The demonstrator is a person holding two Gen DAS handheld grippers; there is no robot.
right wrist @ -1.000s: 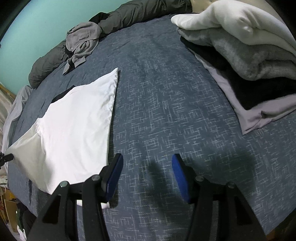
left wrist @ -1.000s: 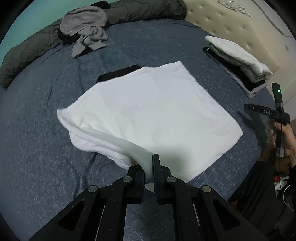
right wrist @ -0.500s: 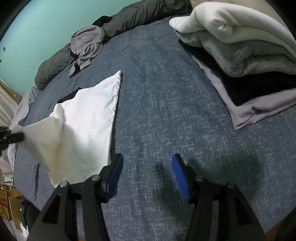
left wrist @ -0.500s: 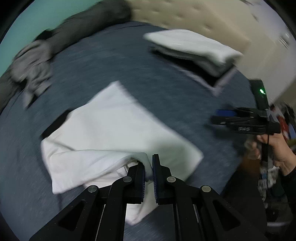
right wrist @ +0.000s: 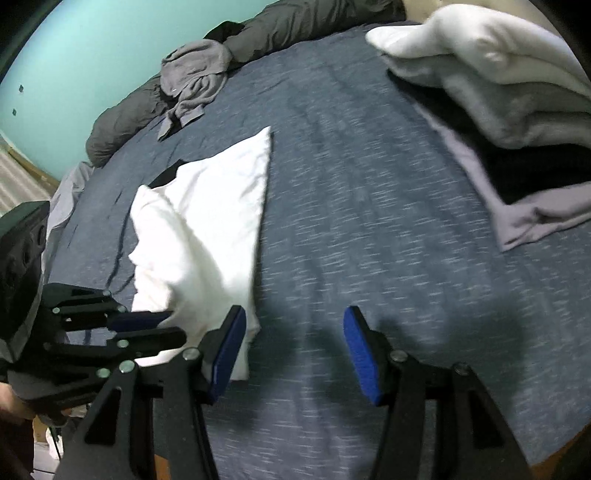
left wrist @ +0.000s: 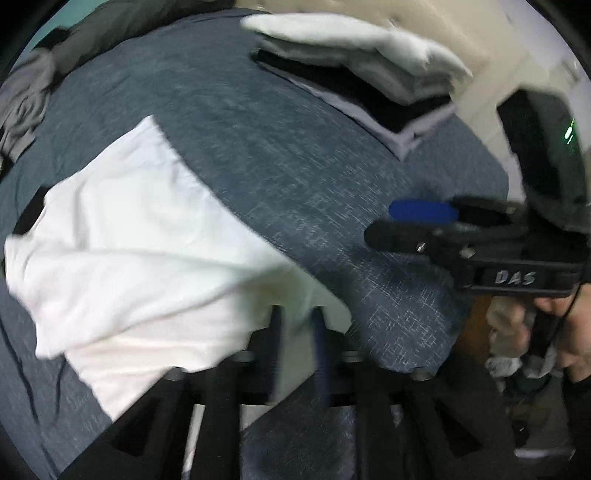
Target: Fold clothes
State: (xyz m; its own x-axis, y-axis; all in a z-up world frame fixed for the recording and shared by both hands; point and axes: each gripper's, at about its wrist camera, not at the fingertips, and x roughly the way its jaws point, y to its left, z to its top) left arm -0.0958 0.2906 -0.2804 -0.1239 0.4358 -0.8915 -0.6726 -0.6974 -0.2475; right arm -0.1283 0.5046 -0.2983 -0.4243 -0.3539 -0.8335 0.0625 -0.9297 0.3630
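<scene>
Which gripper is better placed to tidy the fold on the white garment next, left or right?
Left, probably. The left gripper sits right at the white garment's folded edge, jaws opening with cloth between them. The right gripper hangs open over bare bedspread, beside the garment rather than on it.

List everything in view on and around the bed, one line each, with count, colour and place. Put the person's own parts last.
Bedspread: one, blue-grey, under everything.
White garment: one, white, partly folded, on the bed's left side in the right wrist view.
Black item: one, black, peeking out from under the white garment's far edge.
Folded stack: one pile, white over grey over black over lilac, far right of the bed.
Grey garment: one, grey, crumpled, far edge of the bed.
Dark bedding roll: one, dark grey, along the far edge.
Wall: teal, beyond the bed.
Left claw: one, black, jaws opening, white cloth between them.
Right claw: one, black with blue pads, open, empty, over bare bedspread.
</scene>
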